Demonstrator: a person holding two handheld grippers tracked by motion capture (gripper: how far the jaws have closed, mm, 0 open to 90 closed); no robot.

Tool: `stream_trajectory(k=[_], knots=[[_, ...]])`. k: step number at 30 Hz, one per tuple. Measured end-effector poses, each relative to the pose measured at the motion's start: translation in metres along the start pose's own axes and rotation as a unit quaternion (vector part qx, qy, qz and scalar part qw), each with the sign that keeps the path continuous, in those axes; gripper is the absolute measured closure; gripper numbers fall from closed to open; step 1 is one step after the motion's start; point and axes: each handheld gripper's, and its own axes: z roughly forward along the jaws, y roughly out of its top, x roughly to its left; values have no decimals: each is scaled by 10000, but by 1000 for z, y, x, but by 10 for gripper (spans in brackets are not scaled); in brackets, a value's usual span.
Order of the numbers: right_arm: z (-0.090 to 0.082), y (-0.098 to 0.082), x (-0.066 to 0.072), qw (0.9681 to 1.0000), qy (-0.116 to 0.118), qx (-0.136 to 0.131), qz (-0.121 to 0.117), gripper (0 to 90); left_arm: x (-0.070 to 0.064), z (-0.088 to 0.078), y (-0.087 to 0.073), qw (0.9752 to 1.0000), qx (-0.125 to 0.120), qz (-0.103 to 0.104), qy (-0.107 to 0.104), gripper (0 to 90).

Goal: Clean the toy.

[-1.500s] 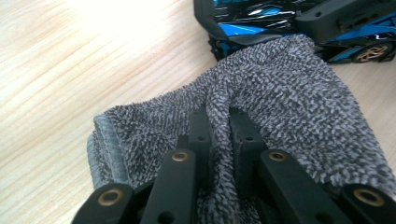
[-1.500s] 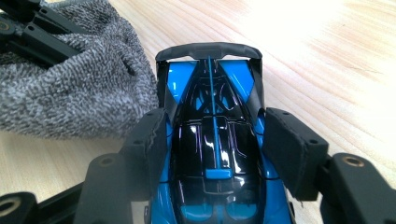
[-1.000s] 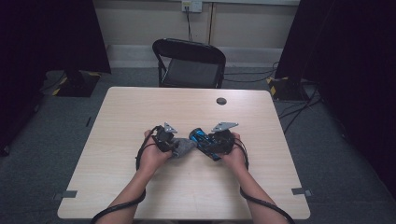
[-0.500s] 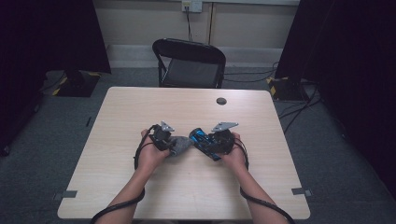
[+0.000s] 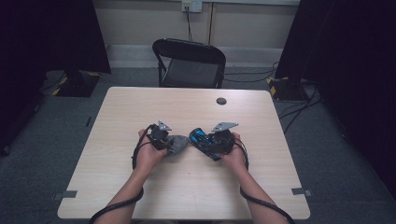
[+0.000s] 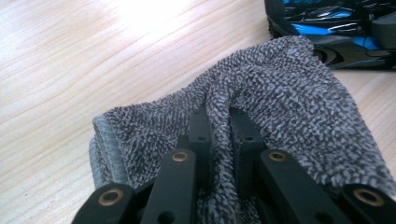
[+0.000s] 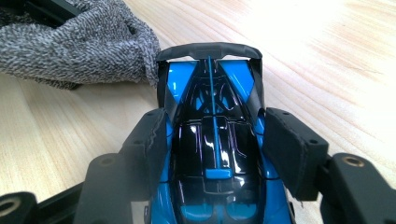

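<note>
A grey speckled cloth (image 6: 280, 107) is pinched in a fold between the jaws of my left gripper (image 6: 219, 116), which is shut on it. In the high view the cloth (image 5: 177, 143) sits just right of my left gripper (image 5: 164, 138) at the table's middle. A blue and black toy car (image 7: 212, 154) is clamped by its sides between the pads of my right gripper (image 7: 215, 140). Seen from above, the car (image 5: 200, 138) points left out of my right gripper (image 5: 210, 141). The cloth's far edge touches the car's rear wing (image 7: 208, 50).
The light wooden table (image 5: 140, 107) carries a small dark round disc (image 5: 221, 101) near its far edge. A black folding chair (image 5: 189, 63) stands behind the table. Cables trail from both grippers along the person's forearms.
</note>
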Motion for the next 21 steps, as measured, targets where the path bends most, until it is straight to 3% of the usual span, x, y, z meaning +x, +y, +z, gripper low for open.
stream_trajectory(k=[7,16,21], knots=[[0,0,0,10000,-2,1,-3,406,4,1,-2,9999,-35,-136,27,814],[0,0,0,10000,-4,-4,-5,405,8,-7,-7,9999,-89,-125,47,815],[0,0,0,10000,6,8,-6,405,-1,-20,-12,9995,-238,-75,-172,815]])
